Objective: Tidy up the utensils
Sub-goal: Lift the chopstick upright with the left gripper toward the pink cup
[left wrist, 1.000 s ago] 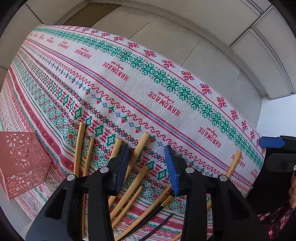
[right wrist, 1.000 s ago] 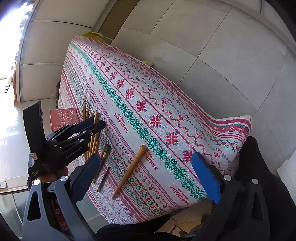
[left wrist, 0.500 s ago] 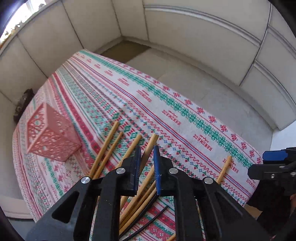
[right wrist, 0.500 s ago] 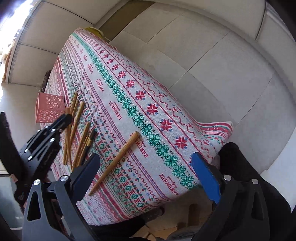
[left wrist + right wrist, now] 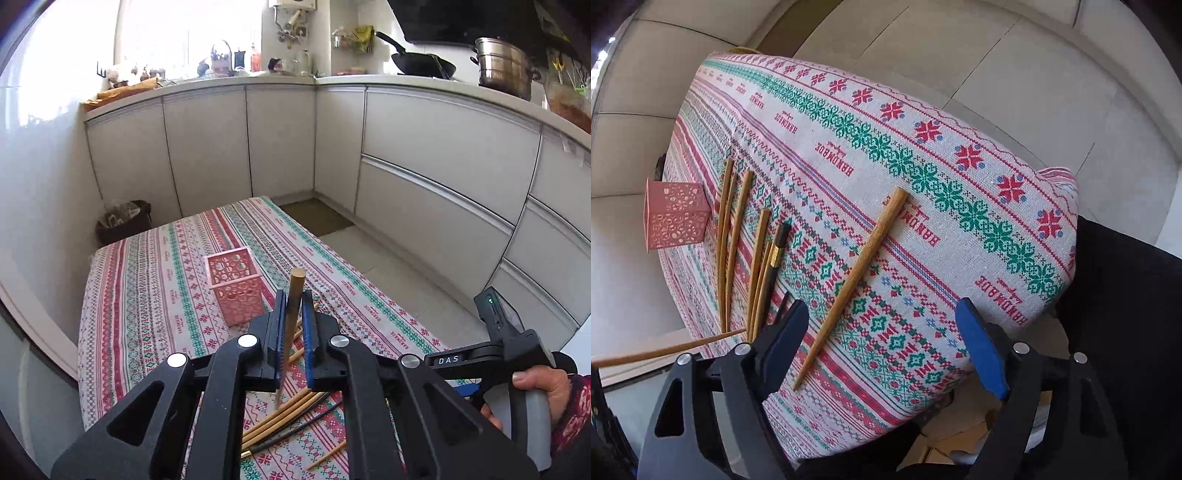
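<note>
Left gripper (image 5: 293, 332) is clamped on one wooden chopstick (image 5: 293, 299), lifted clear of the table (image 5: 147, 295); right gripper (image 5: 882, 347) gapes wide, holding nothing.

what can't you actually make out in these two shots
- Left wrist view: the middle of the held chopstick is covered by the left gripper pads.
- Left wrist view: the loose chopsticks run under the gripper body, so their count is unclear.
- Right wrist view: the pink holder shows only its outside; contents unknown.
- Right wrist view: the thick end of the chopstick at the left edge is cut off.
</note>
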`<state>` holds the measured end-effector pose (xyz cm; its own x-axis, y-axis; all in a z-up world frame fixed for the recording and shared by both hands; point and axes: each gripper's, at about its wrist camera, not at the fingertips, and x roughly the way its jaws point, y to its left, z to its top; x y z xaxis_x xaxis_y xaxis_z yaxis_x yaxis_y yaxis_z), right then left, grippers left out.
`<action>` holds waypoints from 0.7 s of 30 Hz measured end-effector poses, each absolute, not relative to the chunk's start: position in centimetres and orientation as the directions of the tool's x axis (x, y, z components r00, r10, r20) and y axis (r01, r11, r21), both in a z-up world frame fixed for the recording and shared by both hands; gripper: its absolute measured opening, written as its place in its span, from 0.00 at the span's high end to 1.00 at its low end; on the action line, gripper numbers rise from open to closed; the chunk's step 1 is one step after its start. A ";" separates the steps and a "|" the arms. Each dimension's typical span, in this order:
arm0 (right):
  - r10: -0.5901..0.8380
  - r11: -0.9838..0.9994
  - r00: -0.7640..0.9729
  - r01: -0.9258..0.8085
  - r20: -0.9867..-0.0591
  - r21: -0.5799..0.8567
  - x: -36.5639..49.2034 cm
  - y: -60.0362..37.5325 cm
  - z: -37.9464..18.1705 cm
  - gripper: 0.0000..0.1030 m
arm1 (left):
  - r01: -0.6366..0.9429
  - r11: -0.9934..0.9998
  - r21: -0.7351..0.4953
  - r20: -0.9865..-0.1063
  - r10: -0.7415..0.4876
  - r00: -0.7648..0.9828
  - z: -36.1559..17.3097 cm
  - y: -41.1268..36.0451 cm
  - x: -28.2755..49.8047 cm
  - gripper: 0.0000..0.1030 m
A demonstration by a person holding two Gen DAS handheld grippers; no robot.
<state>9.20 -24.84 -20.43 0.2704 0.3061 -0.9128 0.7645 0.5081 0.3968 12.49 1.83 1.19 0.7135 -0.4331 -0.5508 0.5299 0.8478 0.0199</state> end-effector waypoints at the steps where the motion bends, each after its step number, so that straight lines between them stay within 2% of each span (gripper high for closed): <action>1: 0.294 0.504 0.262 0.775 -0.919 0.382 9.5 -24.6 -20.5 0.28 | 0.529 0.848 0.014 -0.543 -0.438 0.716 1.3 2.2 12.4 0.94; 6: 0.236 0.474 0.229 0.821 -0.944 0.318 11.4 -23.1 -20.8 0.26 | 0.526 0.850 -0.004 -0.520 -0.451 0.725 1.5 3.5 12.0 0.94; 8: 0.202 0.483 0.216 0.826 -0.955 0.289 12.3 -22.3 -20.6 0.29 | 0.528 0.849 -0.025 -0.519 -0.463 0.718 1.4 4.0 12.2 0.94; 9: 0.178 0.505 0.209 0.819 -0.962 0.271 13.0 -22.1 -20.5 0.46 | 0.531 0.846 -0.042 -0.521 -0.472 0.711 1.3 4.3 12.4 0.94; 10: 0.178 0.532 0.211 0.801 -0.961 0.275 13.7 -21.6 -20.5 0.85 | 0.536 0.841 -0.071 -0.523 -0.489 0.698 1.3 4.6 12.6 0.94; 11: 0.223 0.541 0.223 0.782 -0.949 0.311 14.3 -21.2 -21.0 0.88 | 0.538 0.837 -0.095 -0.526 -0.501 0.687 1.2 5.0 12.9 0.94; 14: 0.213 0.553 0.265 0.761 -0.941 0.339 14.4 -21.1 -20.8 0.91 | 0.538 0.829 -0.155 -0.536 -0.528 0.659 0.9 5.8 13.5 0.94; 21: 0.261 0.561 0.412 0.671 -0.873 0.485 13.0 -21.7 -18.6 0.92 | 0.504 0.856 -0.120 -0.543 -0.481 0.688 0.6 5.8 13.0 0.93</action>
